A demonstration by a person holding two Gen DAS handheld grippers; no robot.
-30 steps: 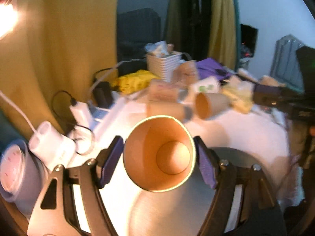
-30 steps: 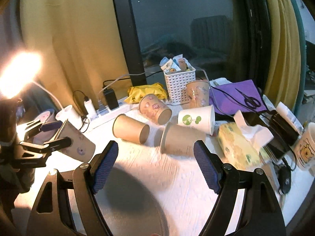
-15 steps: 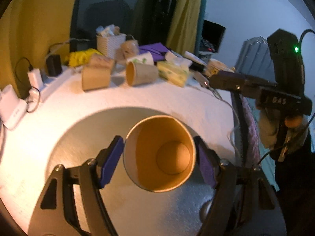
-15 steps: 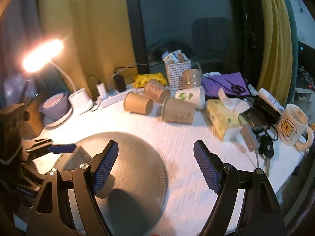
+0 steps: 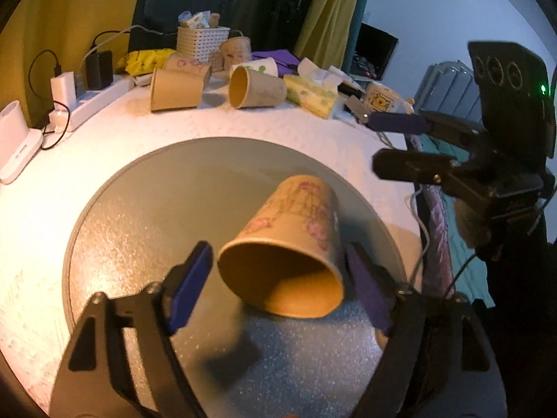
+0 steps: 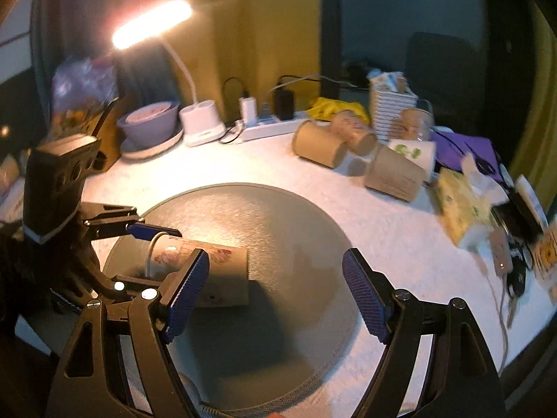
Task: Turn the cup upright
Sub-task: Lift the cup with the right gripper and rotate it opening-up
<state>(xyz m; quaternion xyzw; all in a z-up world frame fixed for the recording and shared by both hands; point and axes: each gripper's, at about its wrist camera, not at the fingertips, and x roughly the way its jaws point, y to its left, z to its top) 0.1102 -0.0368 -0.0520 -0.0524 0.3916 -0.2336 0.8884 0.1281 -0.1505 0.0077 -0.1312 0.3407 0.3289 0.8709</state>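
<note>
A tan paper cup with pink flower print (image 5: 289, 244) lies on its side on the round grey mat (image 5: 156, 195), mouth toward the left wrist camera. My left gripper (image 5: 278, 285) is open, its blue pads standing a little apart from the cup's rim on both sides. In the right wrist view the cup (image 6: 212, 271) lies on the mat (image 6: 278, 244) between the left gripper's fingers (image 6: 153, 231). My right gripper (image 6: 275, 296) is open and empty above the mat, to the right of the cup.
Several paper cups (image 6: 320, 142) lie tipped at the back of the white table, near a white basket (image 6: 390, 104), a tissue pack (image 6: 459, 205) and a power strip (image 6: 264, 129). A lit desk lamp (image 6: 153, 24) and a bowl (image 6: 149, 125) stand at the back left.
My left gripper has opened and let go of the cup, which now lies on its side on the mat. My right gripper has swung left over the mat.
</note>
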